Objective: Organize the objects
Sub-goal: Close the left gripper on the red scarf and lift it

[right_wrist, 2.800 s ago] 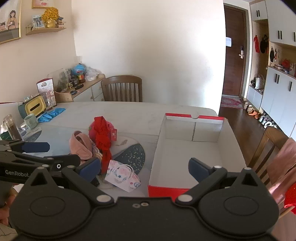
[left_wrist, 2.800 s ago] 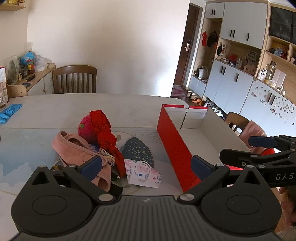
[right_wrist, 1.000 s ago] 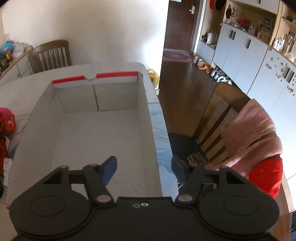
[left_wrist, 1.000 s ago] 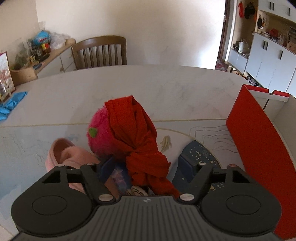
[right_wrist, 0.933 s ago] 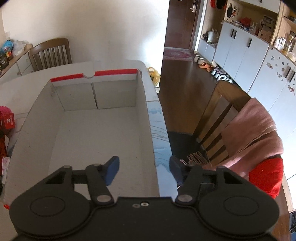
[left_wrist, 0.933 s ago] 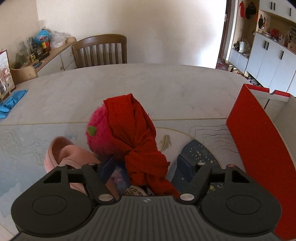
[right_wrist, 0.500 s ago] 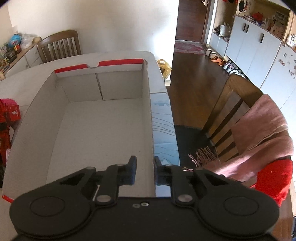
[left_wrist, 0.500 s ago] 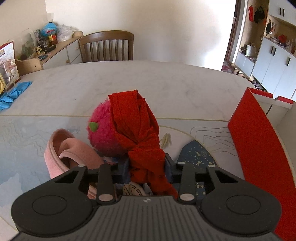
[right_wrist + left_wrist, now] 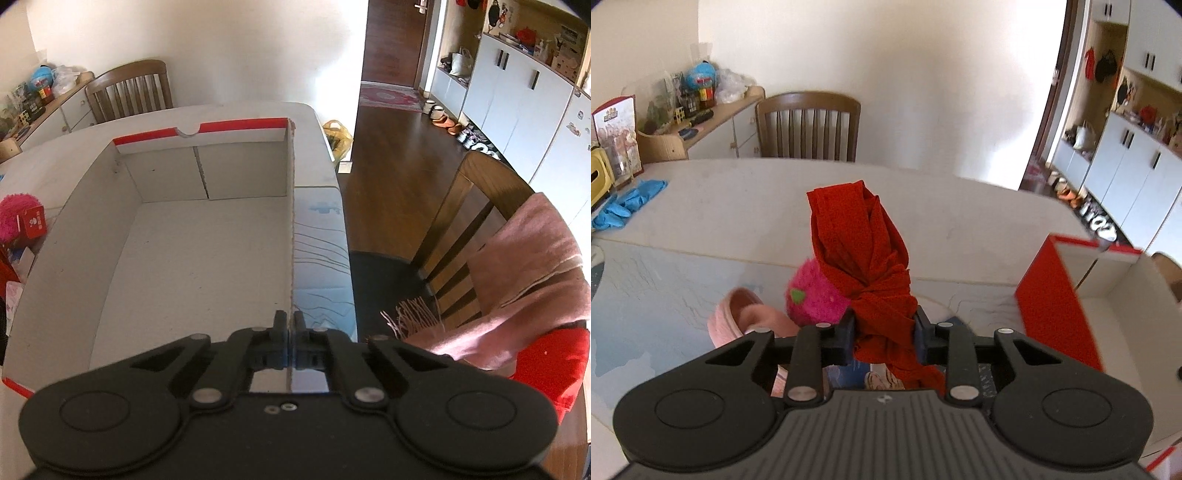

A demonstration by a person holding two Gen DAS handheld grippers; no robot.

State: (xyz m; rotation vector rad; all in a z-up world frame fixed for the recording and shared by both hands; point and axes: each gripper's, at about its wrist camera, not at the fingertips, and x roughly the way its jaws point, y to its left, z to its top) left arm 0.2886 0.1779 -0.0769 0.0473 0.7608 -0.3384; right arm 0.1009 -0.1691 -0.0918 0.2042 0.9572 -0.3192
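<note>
My left gripper is shut on a knotted red cloth and holds it up above the pile on the table. Below it lie a pink fuzzy ball and a pink slipper. The open red-and-white cardboard box stands to the right. In the right wrist view my right gripper is shut on the right wall of the box. The box floor holds nothing. The pink ball and a red tag show at the left edge.
A wooden chair stands behind the table; blue gloves lie at its far left. A sideboard holds clutter. Beside the table's right edge a chair carries a pink scarf.
My left gripper closed on the red cloth and lifted it off the pile. My right gripper closed onto the box's right wall.
</note>
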